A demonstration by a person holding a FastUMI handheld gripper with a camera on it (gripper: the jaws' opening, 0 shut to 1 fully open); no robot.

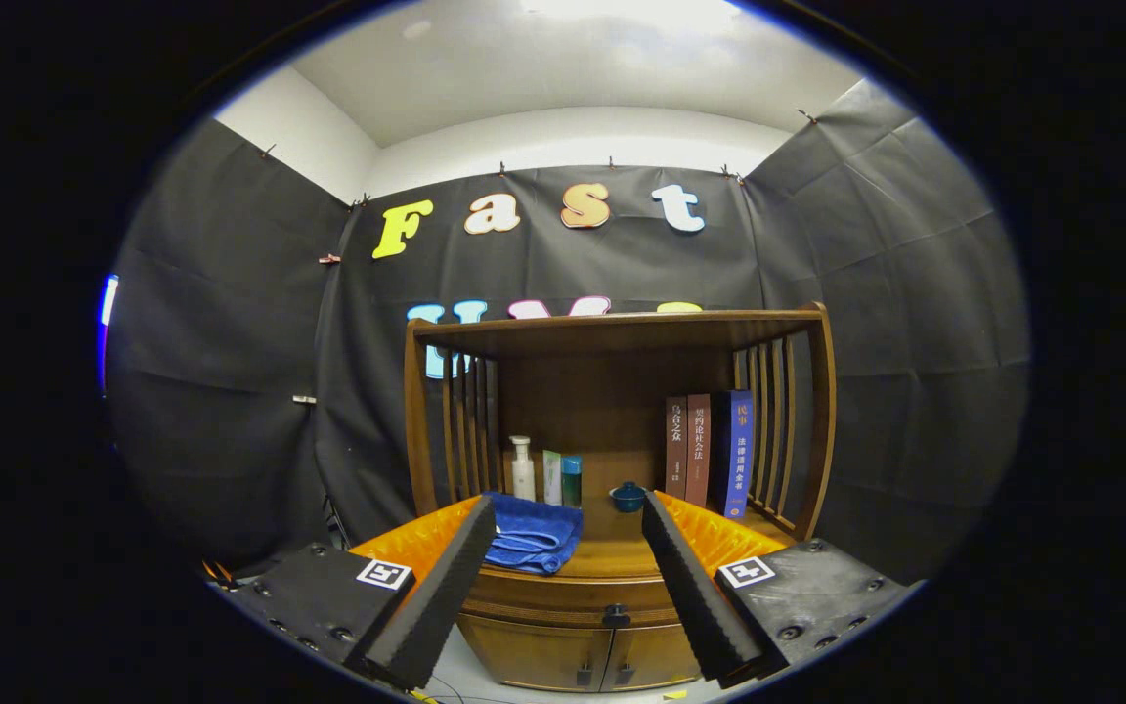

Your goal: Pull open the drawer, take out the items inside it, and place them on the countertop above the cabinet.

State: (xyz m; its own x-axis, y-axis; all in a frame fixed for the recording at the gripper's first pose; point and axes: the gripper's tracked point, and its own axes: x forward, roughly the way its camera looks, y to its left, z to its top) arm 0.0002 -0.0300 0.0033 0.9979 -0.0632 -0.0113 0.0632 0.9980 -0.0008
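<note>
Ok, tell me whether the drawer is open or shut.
Shut: the drawer front sits flush with the cabinet, its knob untouched between the open fingers.

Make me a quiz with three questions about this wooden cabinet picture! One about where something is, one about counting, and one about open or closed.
1. Where is the blue towel?
A. on the countertop
B. on the floor
C. on top of the books

2. How many books stand at the right of the shelf?
A. one
B. three
C. six

3. How is the drawer?
A. pulled right out
B. taken away
C. closed

Answers:
1. A: the towel lies folded on the countertop, in front of the bottles.
2. B: three upright spines stand side by side.
3. C: the drawer front sits flush with the cabinet, its knob untouched; the tool is open, its fingers spread apart in front of it, holding nothing.
</note>
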